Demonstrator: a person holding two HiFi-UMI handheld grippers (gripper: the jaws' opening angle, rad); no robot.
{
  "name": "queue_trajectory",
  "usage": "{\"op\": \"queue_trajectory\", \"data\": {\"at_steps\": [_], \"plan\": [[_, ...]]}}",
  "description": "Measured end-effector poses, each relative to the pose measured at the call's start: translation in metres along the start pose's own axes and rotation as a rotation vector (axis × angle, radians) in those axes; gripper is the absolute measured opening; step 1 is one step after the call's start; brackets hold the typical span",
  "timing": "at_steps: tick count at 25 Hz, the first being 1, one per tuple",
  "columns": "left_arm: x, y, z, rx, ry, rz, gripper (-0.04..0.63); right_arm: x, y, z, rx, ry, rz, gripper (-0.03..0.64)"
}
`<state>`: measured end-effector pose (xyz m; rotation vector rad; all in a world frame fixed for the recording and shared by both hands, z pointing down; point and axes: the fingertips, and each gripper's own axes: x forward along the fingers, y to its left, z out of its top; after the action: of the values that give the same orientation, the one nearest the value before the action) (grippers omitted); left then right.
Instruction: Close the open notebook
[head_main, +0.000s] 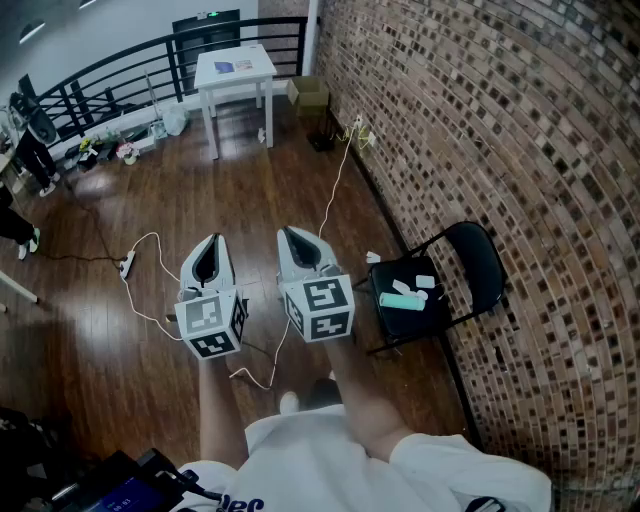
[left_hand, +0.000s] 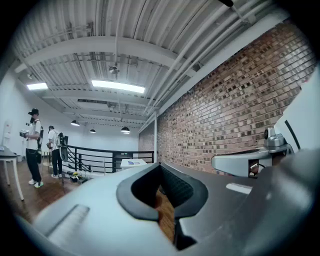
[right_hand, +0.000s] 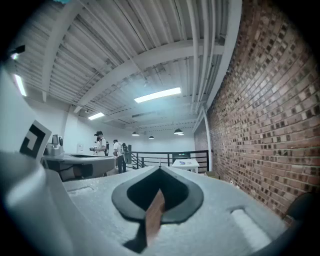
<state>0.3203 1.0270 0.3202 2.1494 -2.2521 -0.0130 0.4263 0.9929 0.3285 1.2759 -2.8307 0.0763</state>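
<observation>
Nothing done yet: left tool (head_main: 212, 243) and right tool (head_main: 291, 236) pressed together, pinching nothing, well apart from the white worktop (head_main: 260, 58) at upper left; closing all left.

We look down on a dark wooden floor (head_main: 120, 200), a brick wall (head_main: 500, 130) along its right edge, a black folding chair (head_main: 478, 258) beside it, a teal tube (head_main: 400, 300) on the seat, a white worktop (head_main: 235, 78) by a black railing (head_main: 120, 70), a cardboard box (head_main: 308, 93), a white cable (head_main: 335, 190), a power strip (head_main: 127, 264).
</observation>
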Motion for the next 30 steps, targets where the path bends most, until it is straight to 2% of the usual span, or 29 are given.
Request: {"op": "queue_trajectory", "data": {"at_steps": [4, 18, 25, 30], "plan": [[0.031, -0.015, -0.004, 0.008, 0.007, -0.002, 0.015, 0.018, -0.029, -0.003, 0.009, 0.0, 0.007, -0.009], [0.19, -0.084, 0.009, -0.017, -0.022, 0.063, 0.015, 0.111, -0.181, 0.025, -0.017, -0.02, 0.098, -0.009], [0.228, -0.072, 0.009, 0.001, 0.002, 0.115, 0.015, 0.151, -0.197, 0.018, -0.001, -0.005, 0.155, -0.009], [0.262, -0.055, 0.001, -0.013, 0.011, 0.121, 0.015, 0.187, -0.205, 0.016, 0.003, -0.001, 0.158, -0.011]]}}
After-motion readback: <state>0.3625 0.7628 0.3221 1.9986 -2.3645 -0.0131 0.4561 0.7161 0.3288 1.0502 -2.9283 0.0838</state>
